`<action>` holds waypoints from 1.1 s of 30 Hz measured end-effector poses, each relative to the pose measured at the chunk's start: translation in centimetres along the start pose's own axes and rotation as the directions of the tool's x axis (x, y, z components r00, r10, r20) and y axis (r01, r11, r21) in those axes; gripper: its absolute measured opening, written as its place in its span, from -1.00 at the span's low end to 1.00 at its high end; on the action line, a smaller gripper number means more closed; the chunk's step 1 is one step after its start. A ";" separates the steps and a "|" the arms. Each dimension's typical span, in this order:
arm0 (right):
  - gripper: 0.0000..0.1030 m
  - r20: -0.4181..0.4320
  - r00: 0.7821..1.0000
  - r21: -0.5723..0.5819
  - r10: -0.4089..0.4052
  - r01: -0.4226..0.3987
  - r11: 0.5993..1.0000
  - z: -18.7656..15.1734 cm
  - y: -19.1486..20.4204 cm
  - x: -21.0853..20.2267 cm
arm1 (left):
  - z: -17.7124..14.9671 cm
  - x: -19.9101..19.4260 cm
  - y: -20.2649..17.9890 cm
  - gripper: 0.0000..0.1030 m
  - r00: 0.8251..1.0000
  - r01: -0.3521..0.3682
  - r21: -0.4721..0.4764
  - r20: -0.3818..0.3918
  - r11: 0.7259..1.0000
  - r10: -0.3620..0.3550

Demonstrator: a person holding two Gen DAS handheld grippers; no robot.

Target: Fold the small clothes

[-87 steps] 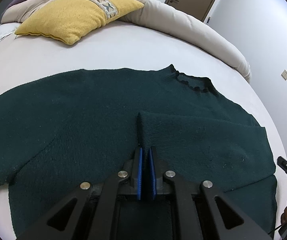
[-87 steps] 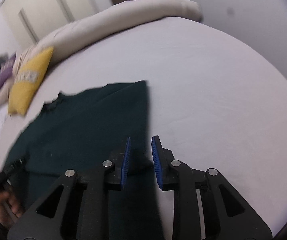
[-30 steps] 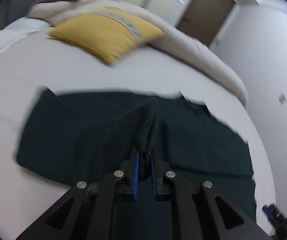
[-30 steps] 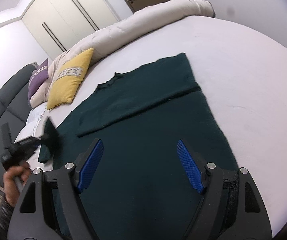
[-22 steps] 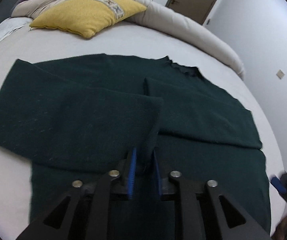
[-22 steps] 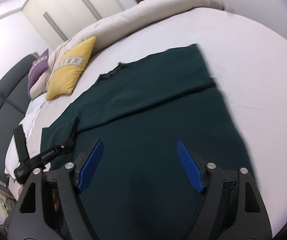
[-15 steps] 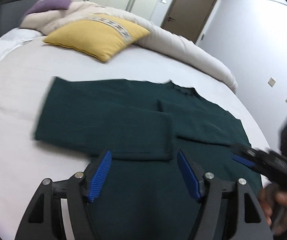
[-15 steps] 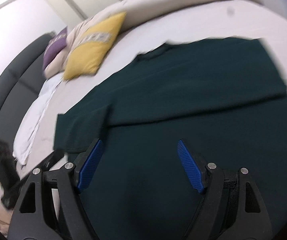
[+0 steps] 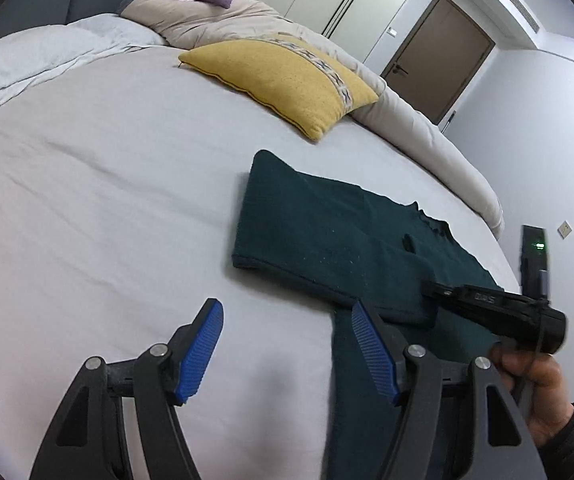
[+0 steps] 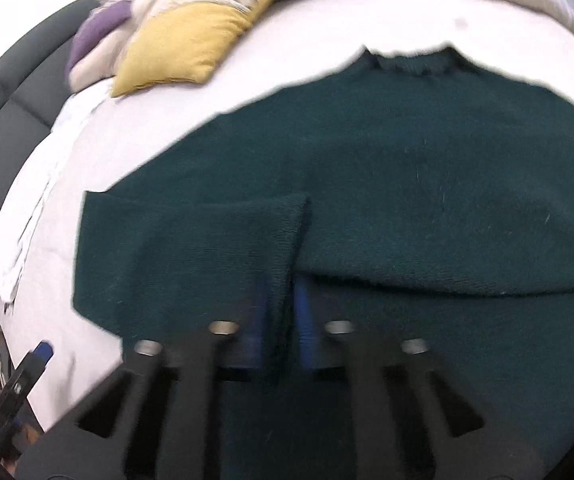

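Faint, perhaps illegible lettering on the right gripper (image 9: pixel 431 289)

**Right gripper pinching the folded sleeve**

We see the dark green sweater (image 10: pixel 427 184) spread on the white bed (image 10: pixel 307 36), neckline toward the far edge, both sleeves folded across the body. Our right gripper (image 10: pixel 278 312) appears shut on the left sleeve's cuff edge (image 10: pixel 287 248), though blur softens the pads. A yellow pillow (image 10: pixel 195 28) and a purple pillow (image 10: pixel 103 26) lie beyond.

Soft even indoor light, fisheye-curved dark edges, right wrist view motion-blurred
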State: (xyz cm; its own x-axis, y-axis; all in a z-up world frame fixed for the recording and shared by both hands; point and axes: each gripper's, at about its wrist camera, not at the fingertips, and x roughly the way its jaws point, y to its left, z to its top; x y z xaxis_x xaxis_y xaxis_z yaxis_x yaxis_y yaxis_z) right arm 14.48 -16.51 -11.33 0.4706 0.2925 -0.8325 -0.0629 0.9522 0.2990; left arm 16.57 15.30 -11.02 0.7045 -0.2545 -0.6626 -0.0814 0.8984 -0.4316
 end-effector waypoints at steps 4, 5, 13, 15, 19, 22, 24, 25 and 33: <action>-0.88 0.086 0.996 -0.071 0.012 -0.006 0.997 1.3 0.8 -3.7 | 0.5 0.0 -0.2 0.34 1.000 0.007 -0.008 -0.001 1.000 -0.007; -0.89 0.106 0.994 -0.069 0.016 -0.009 0.998 1.8 0.4 -4.6 | 0.7 0.0 -0.3 0.34 1.000 0.007 -0.007 0.002 1.000 -0.007; -0.89 0.197 0.980 0.001 -0.015 0.015 1.000 5.4 -7.4 -9.2 | 3.2 1.8 -1.8 0.34 1.000 -0.019 0.019 0.012 1.000 0.018; -0.89 0.194 0.980 0.047 -0.036 0.028 0.999 5.8 -10.5 -9.3 | 4.2 3.3 -2.3 0.34 0.999 -0.034 0.029 -0.006 0.999 0.034; -0.89 0.179 0.981 0.127 -0.073 0.050 0.991 5.4 -16.1 -8.2 | 6.2 6.9 -3.5 0.34 0.996 -0.069 0.047 -0.047 0.997 0.071; -0.89 0.165 0.982 0.166 -0.086 0.059 0.984 4.9 -18.5 -6.8 | 7.2 9.9 -4.6 0.34 0.990 -0.097 0.069 -0.092 0.993 0.103; -0.89 0.161 0.983 0.185 -0.086 0.055 0.981 4.4 -19.5 -6.2 | 7.4 11.6 -5.5 0.25 0.985 -0.118 0.100 -0.114 0.988 0.129; -0.89 0.160 0.983 0.191 -0.084 0.053 0.980 3.8 -19.9 -6.0 | 7.5 12.3 -5.9 0.22 0.982 -0.129 0.116 -0.124 0.985 0.143; -0.89 0.153 0.984 0.211 -0.090 0.057 0.976 3.1 -21.4 -4.6 | 6.1 16.4 -8.1 -0.63 0.963 -0.184 0.221 -0.156 0.958 0.221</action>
State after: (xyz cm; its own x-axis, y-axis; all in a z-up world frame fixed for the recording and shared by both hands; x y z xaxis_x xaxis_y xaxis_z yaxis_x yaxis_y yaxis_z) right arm 16.41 -38.47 -12.46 0.6034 0.1885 -0.7749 0.1511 0.9270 0.3432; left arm 33.10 6.06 -14.62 0.5498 -0.1023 -0.8290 -0.0515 0.9864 -0.1558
